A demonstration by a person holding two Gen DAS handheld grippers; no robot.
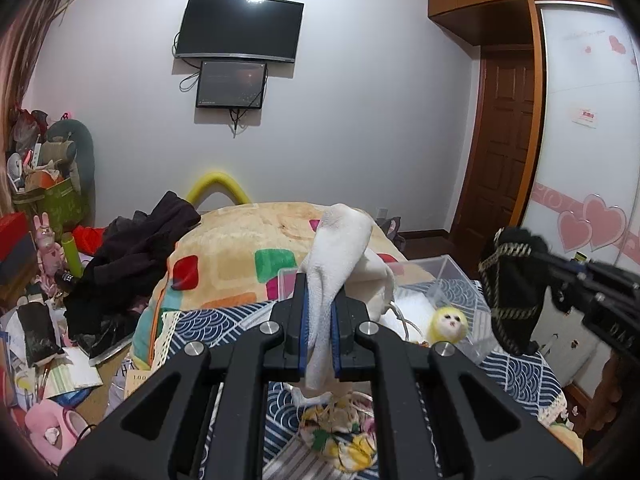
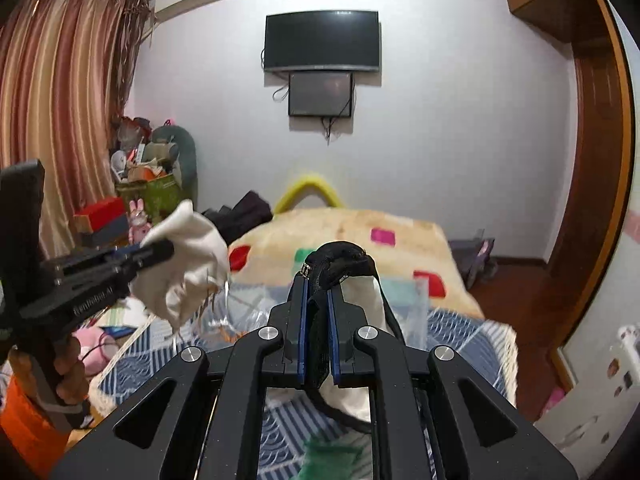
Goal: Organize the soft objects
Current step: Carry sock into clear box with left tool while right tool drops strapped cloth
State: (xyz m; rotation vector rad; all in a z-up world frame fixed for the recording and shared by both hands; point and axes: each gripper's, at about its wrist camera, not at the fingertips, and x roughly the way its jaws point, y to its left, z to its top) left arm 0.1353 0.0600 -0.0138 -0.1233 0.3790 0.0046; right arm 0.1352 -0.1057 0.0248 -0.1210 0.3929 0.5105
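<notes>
- Two grippers are closed on soft things above the bed (image 1: 224,320). The left gripper (image 1: 320,320) pinches a white cloth pouch (image 1: 340,248) between its blue pads; the cloth stands up past the fingertips and hangs down below them.
- From the right wrist view, the same white pouch (image 2: 188,264) hangs at the left, clear of the bed, with the left gripper (image 2: 156,250) clamped on its upper edge.
- The right gripper (image 2: 318,320) is shut on a black pouch (image 2: 340,258) with a zip, whose dark cord loops down beneath the fingers. In the left wrist view that black pouch (image 1: 512,280), trimmed with gold chain, hangs at the right from the right gripper (image 1: 548,266).
- Near and low, a floral fabric bundle (image 1: 344,432) lies on the blue patterned bedspread.
- Just beyond the left gripper's fingers, a clear plastic box (image 1: 452,268) sits on the bed, with a small yellow-haired doll (image 1: 448,322) at its near side.
- Farther off, a beige blanket (image 1: 248,248) with coloured squares covers the bed, and dark clothes (image 1: 136,256) are heaped at its left.
- On the far wall hang a television (image 1: 240,28) and a smaller screen (image 1: 232,84) below it.
</notes>
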